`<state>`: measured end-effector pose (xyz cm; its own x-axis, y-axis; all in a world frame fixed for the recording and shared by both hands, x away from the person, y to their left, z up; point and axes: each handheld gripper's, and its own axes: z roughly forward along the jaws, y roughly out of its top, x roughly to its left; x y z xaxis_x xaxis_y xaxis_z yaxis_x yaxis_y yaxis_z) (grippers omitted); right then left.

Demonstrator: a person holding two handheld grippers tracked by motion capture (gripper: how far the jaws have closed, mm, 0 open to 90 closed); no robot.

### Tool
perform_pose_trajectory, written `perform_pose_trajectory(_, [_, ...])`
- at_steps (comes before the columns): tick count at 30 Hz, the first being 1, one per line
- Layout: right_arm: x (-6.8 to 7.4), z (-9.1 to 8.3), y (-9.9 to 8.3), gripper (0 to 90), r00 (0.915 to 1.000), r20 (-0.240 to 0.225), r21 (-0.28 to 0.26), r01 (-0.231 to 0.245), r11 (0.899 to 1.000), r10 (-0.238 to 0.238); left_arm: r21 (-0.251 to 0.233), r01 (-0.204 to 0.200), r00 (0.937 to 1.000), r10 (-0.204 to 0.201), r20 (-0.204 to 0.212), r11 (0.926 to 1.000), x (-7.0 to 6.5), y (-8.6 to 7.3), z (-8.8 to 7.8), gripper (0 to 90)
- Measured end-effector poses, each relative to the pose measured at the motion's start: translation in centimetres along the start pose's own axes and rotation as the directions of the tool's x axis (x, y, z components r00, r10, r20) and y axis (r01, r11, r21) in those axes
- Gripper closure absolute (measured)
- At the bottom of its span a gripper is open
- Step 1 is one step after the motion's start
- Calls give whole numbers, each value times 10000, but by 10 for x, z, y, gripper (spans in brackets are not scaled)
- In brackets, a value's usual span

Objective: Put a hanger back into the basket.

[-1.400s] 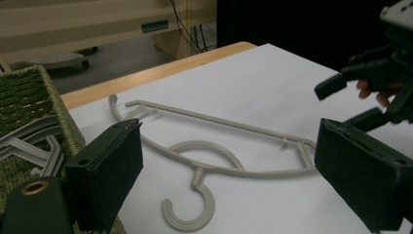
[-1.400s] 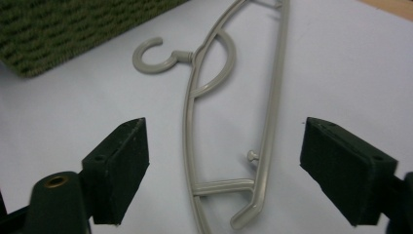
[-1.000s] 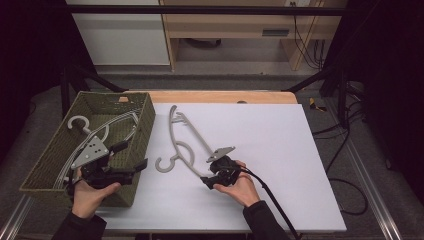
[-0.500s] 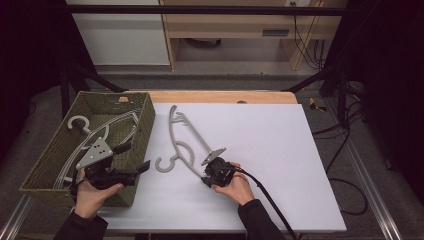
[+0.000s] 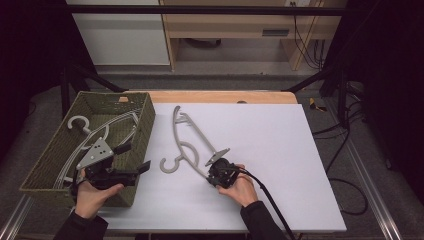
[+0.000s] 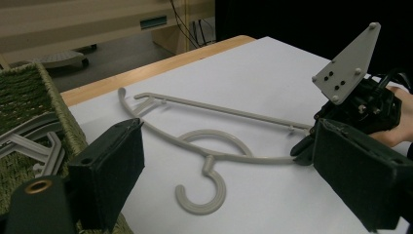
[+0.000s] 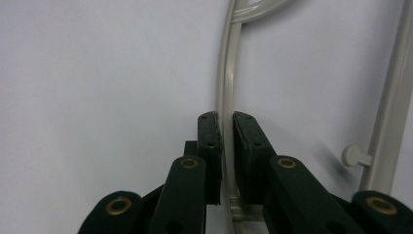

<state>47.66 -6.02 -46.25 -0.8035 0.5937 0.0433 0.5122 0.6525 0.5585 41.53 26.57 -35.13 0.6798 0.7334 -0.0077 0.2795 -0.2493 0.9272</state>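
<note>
Here the right gripper (image 5: 216, 169) has just been closing, and its jaws now pinch the thin arm of the grey hanger (image 5: 189, 145), which lies flat on the white table (image 5: 280, 150) and stretches away ahead of it. Off to its left, the left gripper (image 5: 136, 160) hangs wide open and empty just beside the woven basket (image 5: 145, 120), where more hangers (image 5: 100, 137) lie.

Right gripper closing on hanger arm.
Jaws of right gripper (image 7: 227, 141), just drawn together since a second ago, now clamped on curved arm of grey plastic clothes hanger (image 5: 192, 142).
</note>
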Motion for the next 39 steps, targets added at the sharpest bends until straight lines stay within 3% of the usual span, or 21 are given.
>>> perform_pose_trajectory(5, [-4,-6,-8,817,9999,-109,24,-125,9999,125,55,-74,10000,74,44,10000,-2,0,1,110])
perform_pose_trajectory(7, [-3,-5,-8,751,9998,-110,-222,-186,9996,184,56,-82,10000,82,40,10000,-2,0,2,110])
perform_pose_trajectory(13, [-3,0,-6,768,9995,-120,-368,-286,9989,281,52,-76,10000,76,47,10000,-2,0,2,110])
perform_pose_trajectory(16, [1,0,-5,794,9997,222,-241,-31,9997,36,98,-77,9999,76,67,9999,-2,0,3,110])
perform_pose_trajectory(18, [1,1,-5,821,9996,272,-228,-100,9997,107,105,-115,9999,114,82,9999,-3,0,3,110])
perform_pose_trajectory(26, [-1,-1,-4,827,9995,105,-273,-286,9992,289,64,-92,10000,92,22,9999,-1,0,1,110])
perform_pose_trajectory(32, [-7,-20,-5,827,9979,-242,-773,-620,9951,603,44,-121,9999,121,-4,9999,-1,1,0,111])
perform_pose_trajectory(39, [-16,-48,-8,828,9971,-446,-1277,-671,9895,618,24,-123,9999,123,-40,9999,1,0,-1,111])
